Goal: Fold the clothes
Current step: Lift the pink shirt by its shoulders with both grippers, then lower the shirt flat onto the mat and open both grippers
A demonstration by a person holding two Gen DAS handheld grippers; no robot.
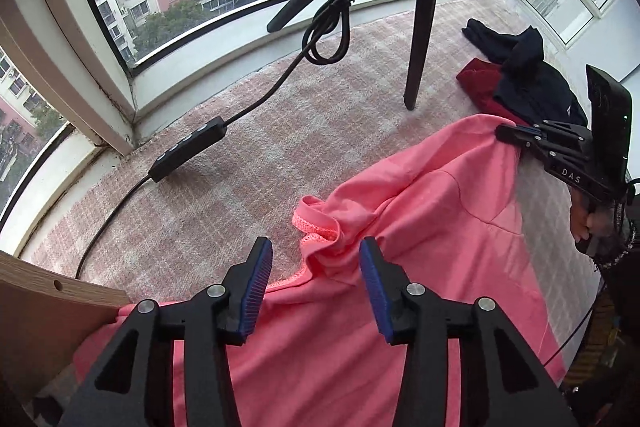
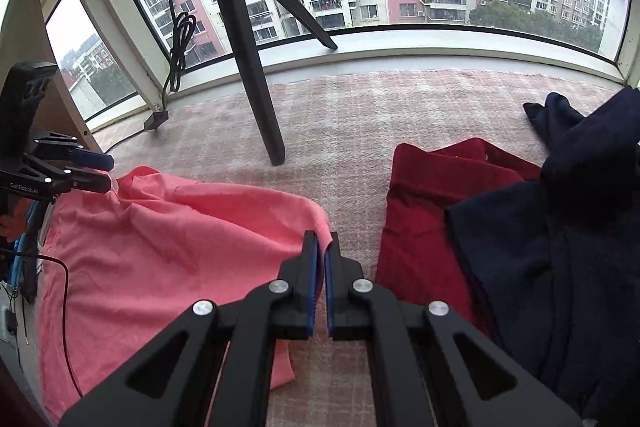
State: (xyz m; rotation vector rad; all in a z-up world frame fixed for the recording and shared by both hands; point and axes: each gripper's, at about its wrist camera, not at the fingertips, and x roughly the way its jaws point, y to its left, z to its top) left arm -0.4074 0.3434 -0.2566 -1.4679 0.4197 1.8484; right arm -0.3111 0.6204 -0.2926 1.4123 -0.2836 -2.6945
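Note:
A pink garment (image 1: 420, 227) lies spread on the checked mat (image 1: 240, 155). My left gripper (image 1: 316, 251) stands open over its near part, with a bunched hem fold between the blue pads but not pressed by them. My right gripper (image 2: 322, 247) is shut on the pink garment's (image 2: 160, 247) right corner, and the cloth rises into its blue pads. In the left wrist view the right gripper (image 1: 508, 133) shows at the far right, pinching that corner. In the right wrist view the left gripper (image 2: 108, 171) shows at the left edge, above the cloth's far side.
A dark red garment (image 2: 432, 211) and a navy one (image 2: 560, 247) lie folded to the right of the pink one. A black tripod leg (image 2: 256, 87) stands on the mat behind it. A cable with an inline remote (image 1: 188, 151) runs along the window side. A wooden board (image 1: 48, 307) sits at the left.

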